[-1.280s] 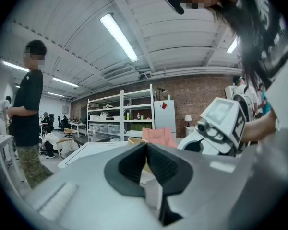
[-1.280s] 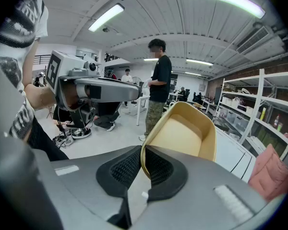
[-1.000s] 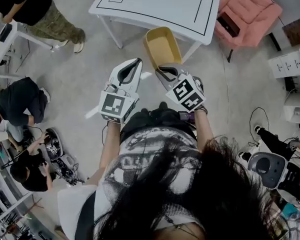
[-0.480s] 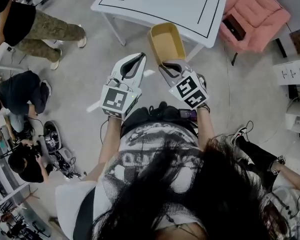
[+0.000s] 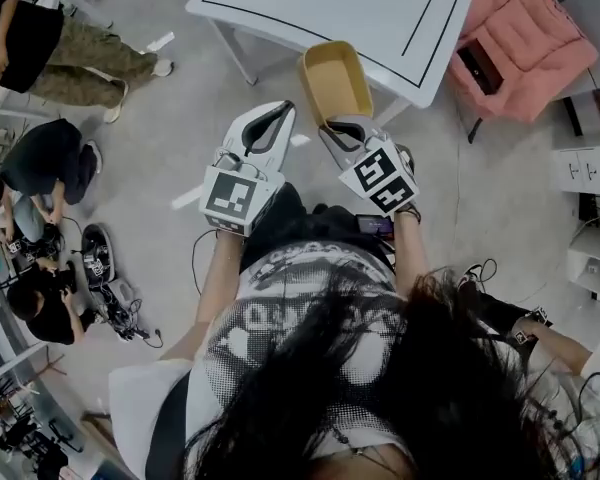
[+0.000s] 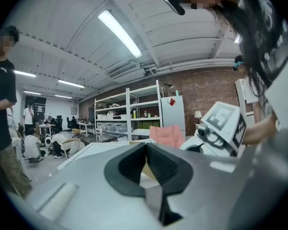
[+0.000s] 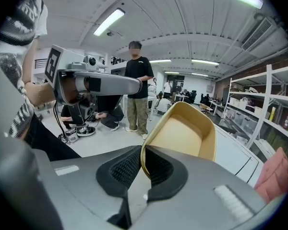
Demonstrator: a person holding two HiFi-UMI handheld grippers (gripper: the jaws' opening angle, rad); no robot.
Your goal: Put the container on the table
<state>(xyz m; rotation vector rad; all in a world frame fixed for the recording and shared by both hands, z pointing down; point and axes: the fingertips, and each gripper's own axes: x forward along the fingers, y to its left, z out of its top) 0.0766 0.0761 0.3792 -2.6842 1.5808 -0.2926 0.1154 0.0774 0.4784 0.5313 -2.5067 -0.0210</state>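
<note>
A yellow tub-shaped container [image 5: 335, 80] hangs over the floor just in front of the white table [image 5: 310, 3], which has black outlines drawn on its top. My right gripper [image 5: 338, 128] is shut on the container's near rim; in the right gripper view the rim [image 7: 143, 163] is pinched between the two pads and the tub [image 7: 185, 131] tilts up and away. My left gripper [image 5: 272, 118] floats beside it to the left, jaws closed together with nothing between them [image 6: 146, 146].
A pink armchair [image 5: 525, 38] stands right of the table. A standing person [image 5: 65, 43] and people crouched over gear on the floor [image 5: 40, 173] are at the left. Cables [image 5: 480, 268] trail at the right. Metal shelving [image 6: 129, 111] lines the far wall.
Both grippers and the container have edged toward the table, whose near edge now lies closer to the tub. The people at the left have shifted in the view.
</note>
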